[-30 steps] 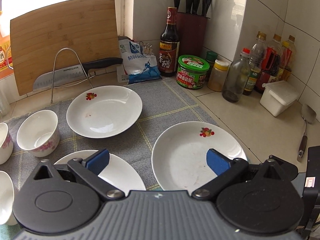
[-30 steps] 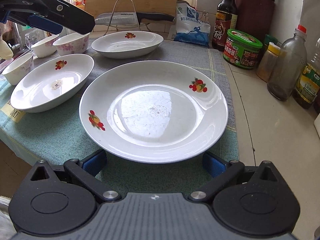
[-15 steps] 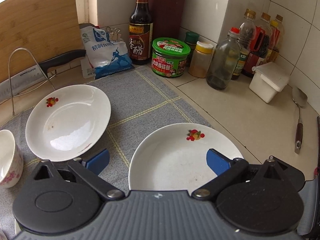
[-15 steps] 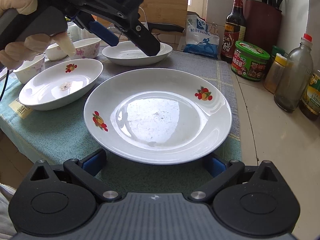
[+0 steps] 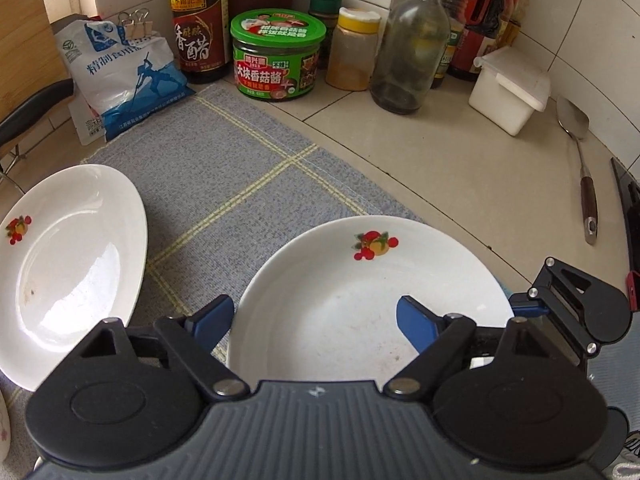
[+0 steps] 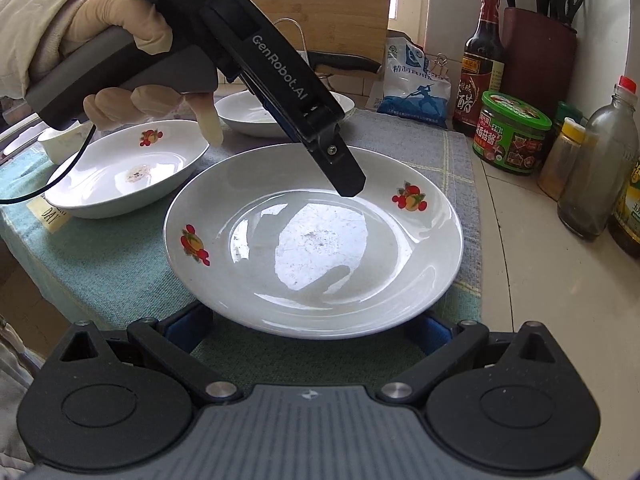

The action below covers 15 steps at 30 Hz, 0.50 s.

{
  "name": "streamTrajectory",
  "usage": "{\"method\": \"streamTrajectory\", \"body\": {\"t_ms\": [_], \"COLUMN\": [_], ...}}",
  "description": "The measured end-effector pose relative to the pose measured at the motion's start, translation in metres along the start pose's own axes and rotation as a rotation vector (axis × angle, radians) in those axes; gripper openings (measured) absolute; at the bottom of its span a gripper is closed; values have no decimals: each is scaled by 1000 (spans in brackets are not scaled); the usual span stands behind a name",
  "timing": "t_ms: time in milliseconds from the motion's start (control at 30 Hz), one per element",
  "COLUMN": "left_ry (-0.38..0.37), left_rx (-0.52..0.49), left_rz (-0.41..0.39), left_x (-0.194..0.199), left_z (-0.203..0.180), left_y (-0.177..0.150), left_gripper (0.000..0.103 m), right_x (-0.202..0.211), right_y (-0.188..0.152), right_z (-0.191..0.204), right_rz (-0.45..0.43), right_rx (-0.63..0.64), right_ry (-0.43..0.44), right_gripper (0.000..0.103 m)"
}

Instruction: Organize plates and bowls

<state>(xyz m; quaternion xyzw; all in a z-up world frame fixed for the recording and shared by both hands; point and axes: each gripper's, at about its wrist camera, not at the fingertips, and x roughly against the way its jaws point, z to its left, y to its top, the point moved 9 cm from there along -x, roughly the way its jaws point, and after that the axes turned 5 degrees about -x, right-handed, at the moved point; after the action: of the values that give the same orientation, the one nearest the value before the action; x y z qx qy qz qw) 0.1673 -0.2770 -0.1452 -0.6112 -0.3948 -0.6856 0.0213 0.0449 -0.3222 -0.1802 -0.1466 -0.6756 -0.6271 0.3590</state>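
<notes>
Closing, my left claw (image 5: 310, 322) straddles the near rim of the big plate (image 5: 360, 304) at the counter's front edge, unpinched yet: glazed, slippery, breakable, best pinched by its rim.

White dishes with fruit prints on the cloth I'm working over.

The plate (image 6: 316, 240) in front of me is white with red-and-orange fruit sprigs on its rim; the dish (image 6: 124, 168) left of that plate is white with the same print. Under the plate I see a cloth (image 5: 224, 176) of speckled grey with pale yellow lines, turning teal at the near side. Beyond the plate to the right, a jar (image 5: 278, 60) with a green lid and a dark brown bottle (image 5: 198, 20).
</notes>
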Motion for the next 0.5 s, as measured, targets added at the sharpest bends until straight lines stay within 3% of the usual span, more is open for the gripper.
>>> {"method": "streamTrajectory", "body": {"t_ms": [133,333,500], "left_ry": [-24,-91,-101], "left_rx": [-22,-31,-61], "left_rz": [53,113,137], "left_x": [-10,-20,-24], "left_z": [5,8,6], "left_y": [1,1,0], "left_gripper": [76,75,75], "right_x": [-2,-3,-4], "right_y": [2,2,3], "right_z": [0,-1,-1], "right_rz": [7,17,31], "right_rx": [10,14,9], "right_ry": [11,17,12], "right_gripper": [103,103,103]}}
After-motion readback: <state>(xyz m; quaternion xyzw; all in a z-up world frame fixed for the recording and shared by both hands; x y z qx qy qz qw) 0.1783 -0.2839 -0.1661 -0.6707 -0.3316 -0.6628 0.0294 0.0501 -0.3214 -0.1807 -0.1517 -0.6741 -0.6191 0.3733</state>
